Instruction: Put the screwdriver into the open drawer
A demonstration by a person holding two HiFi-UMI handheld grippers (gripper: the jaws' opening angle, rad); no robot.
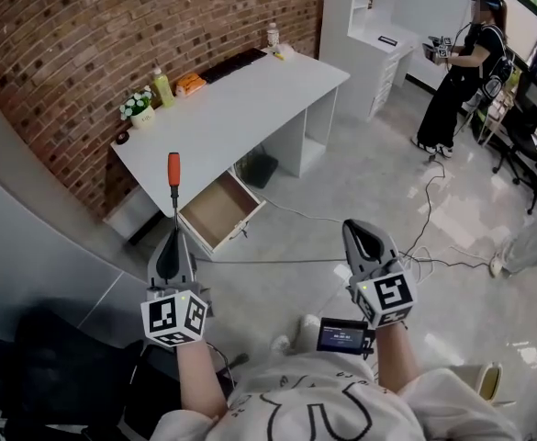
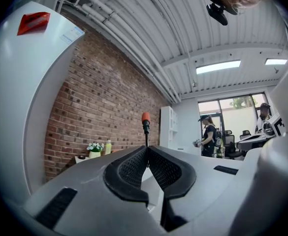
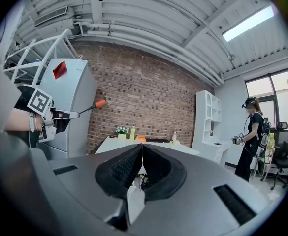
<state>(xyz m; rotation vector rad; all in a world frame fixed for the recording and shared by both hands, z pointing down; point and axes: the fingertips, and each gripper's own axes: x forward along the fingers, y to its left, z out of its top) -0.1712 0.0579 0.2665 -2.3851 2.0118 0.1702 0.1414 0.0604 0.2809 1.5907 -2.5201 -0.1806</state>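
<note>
Brick wall (image 1: 84, 44) and white tabletop (image 1: 240, 99) stood ahead; the open drawer (image 1: 215, 215) lay just beyond the jaws of your left gripper (image 1: 174, 234), slightly right. They gripped the screwdriver (image 1: 173, 184) by its shaft, handle pointing straight out. Your right gripper (image 1: 360, 234) was clenched, empty. The drawer's back seemed hidden under the tabletop.

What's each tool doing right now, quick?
Left tool: closed on the screwdriver shaft.
Right tool: closed, nothing between its jaws.
</note>
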